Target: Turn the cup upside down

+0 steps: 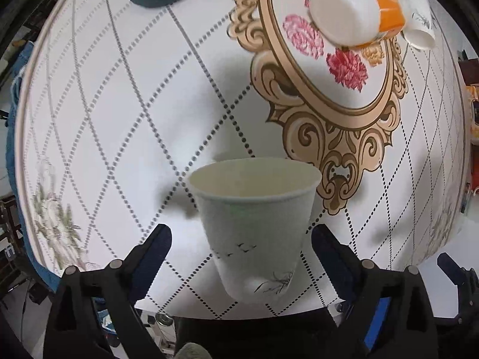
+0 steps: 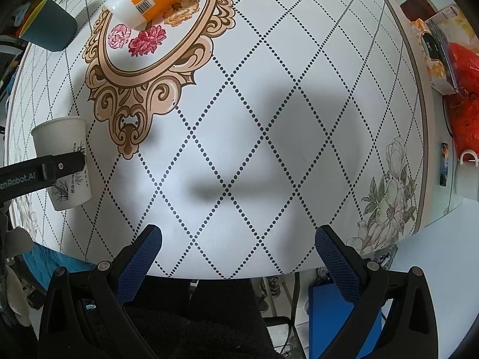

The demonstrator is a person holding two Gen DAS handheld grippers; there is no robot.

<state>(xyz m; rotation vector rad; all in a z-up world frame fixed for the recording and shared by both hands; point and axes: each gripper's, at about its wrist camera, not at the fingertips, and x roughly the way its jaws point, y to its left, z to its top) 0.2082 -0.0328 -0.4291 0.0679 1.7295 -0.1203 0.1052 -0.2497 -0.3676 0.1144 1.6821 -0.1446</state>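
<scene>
Left wrist view: paper cup [image 1: 254, 224] upright, mouth up, between the jaws of the left gripper [image 1: 241, 240]; jaws spread wide, a gap showing on each side of the cup in this view, contact not certain. Right wrist view: same cup [image 2: 61, 161] standing on the counter [image 2: 269, 119] near its edge, one left finger across its wall. Right gripper [image 2: 238, 246] over bare counter, jaws wide apart, holding nothing.
</scene>
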